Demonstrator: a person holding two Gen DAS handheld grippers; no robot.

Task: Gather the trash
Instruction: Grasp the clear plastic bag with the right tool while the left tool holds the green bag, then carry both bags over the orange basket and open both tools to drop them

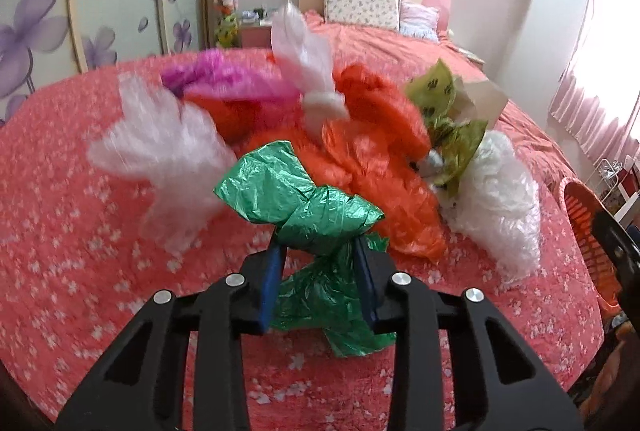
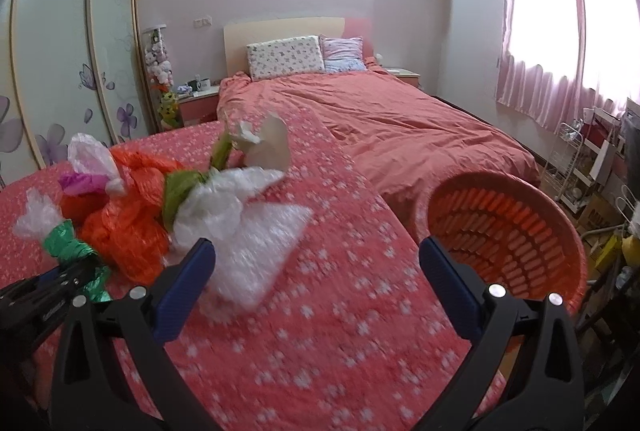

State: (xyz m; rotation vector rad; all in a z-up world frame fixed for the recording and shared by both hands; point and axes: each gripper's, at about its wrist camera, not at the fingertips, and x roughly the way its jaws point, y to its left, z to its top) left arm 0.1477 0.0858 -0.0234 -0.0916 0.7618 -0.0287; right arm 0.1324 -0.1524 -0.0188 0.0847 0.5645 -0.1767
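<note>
Trash in the form of crumpled plastic bags is heaped on a bed covered by a pink floral quilt (image 1: pixel 80 231). A green bag (image 1: pixel 316 215) is clamped between the blue pads of the left gripper (image 1: pixel 318 271), whose jaws are drawn in on its knotted waist; its long axis runs roughly away from the camera, one crinkled end fanned out beyond the jaws and the other trailing beneath them. Just behind it, orange bags (image 1: pixel 376 151) are piled against a magenta bag (image 1: pixel 216 75), white bags (image 1: pixel 168 151) and an olive bag with paw prints (image 1: pixel 436 95); what may be a brown paper bag (image 1: pixel 480 99) is blurred behind these. The right gripper (image 2: pixel 316 271) is held with jaws wide apart and nothing between them, a clear bubbly bag (image 2: pixel 256 231) lying just past its left finger. An orange basket (image 2: pixel 552 191) is seen beside the bed, tilted, its mouth turned toward the camera.
</note>
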